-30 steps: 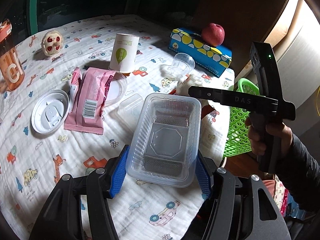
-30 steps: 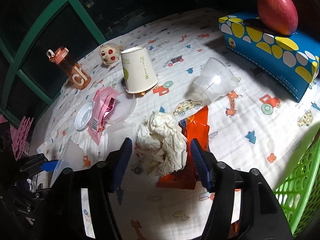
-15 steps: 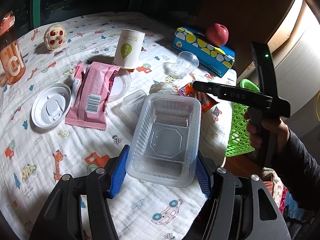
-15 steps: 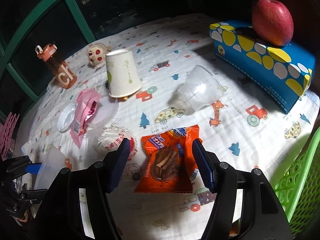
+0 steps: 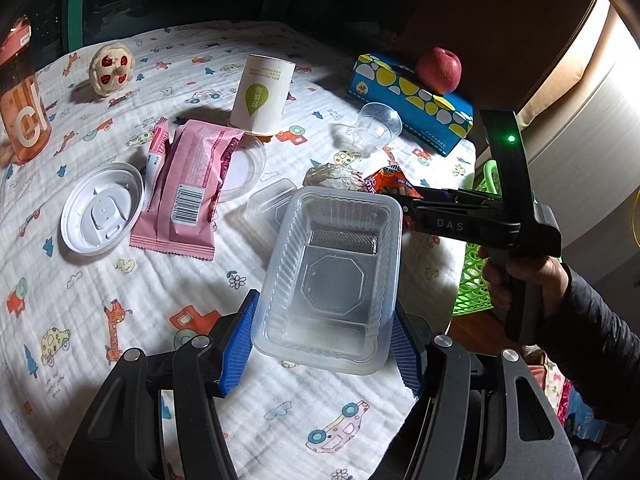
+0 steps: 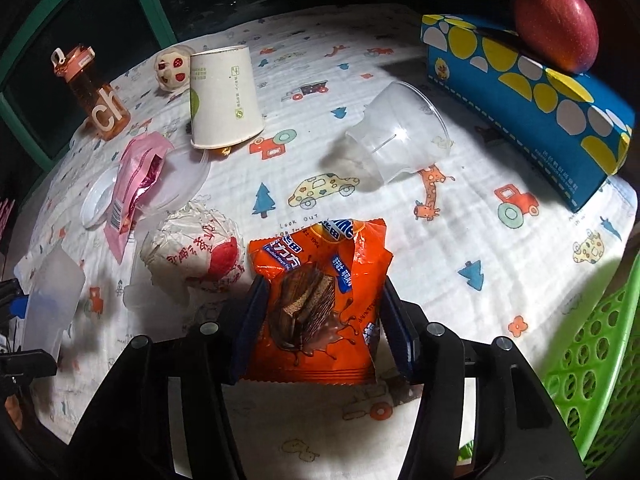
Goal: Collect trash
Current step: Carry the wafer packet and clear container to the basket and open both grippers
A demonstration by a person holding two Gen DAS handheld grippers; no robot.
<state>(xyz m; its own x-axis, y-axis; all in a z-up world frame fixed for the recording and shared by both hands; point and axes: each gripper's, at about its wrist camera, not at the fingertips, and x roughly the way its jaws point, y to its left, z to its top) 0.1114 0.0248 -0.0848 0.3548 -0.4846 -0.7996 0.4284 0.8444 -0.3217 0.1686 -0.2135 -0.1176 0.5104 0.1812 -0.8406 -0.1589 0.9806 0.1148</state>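
My left gripper (image 5: 325, 344) is shut on a clear plastic food tray (image 5: 332, 276) and holds it over the table. My right gripper (image 6: 323, 322) is open, its fingers on either side of an orange snack wrapper (image 6: 320, 280) that lies flat on the cloth; the right gripper shows in the left wrist view (image 5: 416, 204) too. A crumpled white wrapper ball (image 6: 196, 250) lies just left of the orange wrapper. A pink wrapper (image 5: 188, 188), a white lid (image 5: 102, 208), an upside-down paper cup (image 6: 222, 96) and a tipped clear cup (image 6: 396, 140) lie further back.
A green mesh basket (image 6: 592, 364) stands off the table's right edge. A blue tissue box (image 6: 528, 104) with a red apple (image 6: 556, 26) on it is at the back right. An orange bottle (image 6: 96, 96) and a small round toy (image 6: 172, 66) stand at the back left.
My right gripper has let go of a crumpled white tissue, no longer in view, and moved down around the orange wrapper. My left gripper has kept hold of the tray, drifting slightly.
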